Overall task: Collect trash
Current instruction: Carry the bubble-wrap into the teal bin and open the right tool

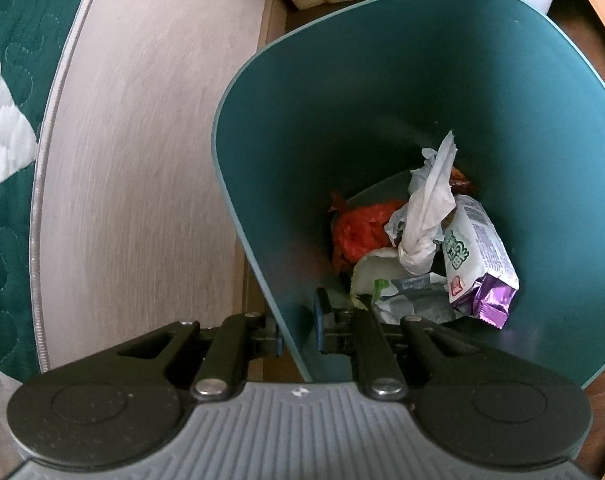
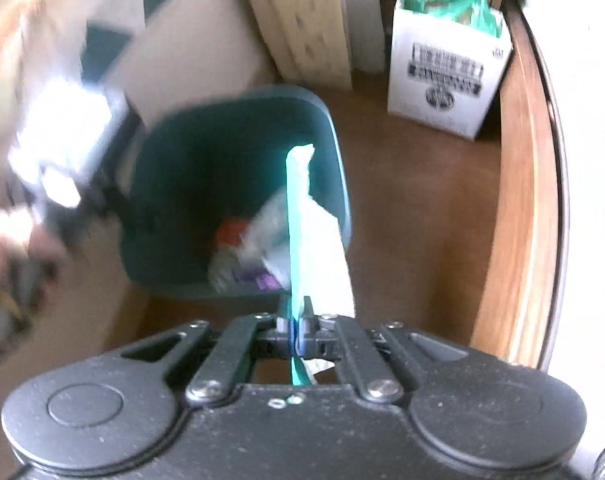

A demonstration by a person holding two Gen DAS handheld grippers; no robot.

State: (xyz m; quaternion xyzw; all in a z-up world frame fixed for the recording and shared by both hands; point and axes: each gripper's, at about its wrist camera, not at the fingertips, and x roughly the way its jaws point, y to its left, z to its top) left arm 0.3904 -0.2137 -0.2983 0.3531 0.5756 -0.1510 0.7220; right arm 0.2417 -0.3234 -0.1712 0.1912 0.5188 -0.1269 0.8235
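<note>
Left wrist view: I see quilt [image 1: 2, 120] at far left, pale wood panel [image 1: 150, 152] next. Left gripper [image 1: 298, 338] at bottom centre clamps the near wall of the teal bin [image 1: 382, 92], one finger outside, one inside. Bin fills the right half; inside lie an orange bag [image 1: 358, 232], knotted tissue [image 1: 422, 216] and purple-ended wrapper [image 1: 478, 260].

Right wrist view, blurred: bin [image 2: 222, 148] centre-left. Right gripper [image 2: 295, 326] is pinched on a white-and-teal wrapper [image 2: 314, 240] standing up over the bin's right rim. White box [image 2: 446, 80] upper right.
</note>
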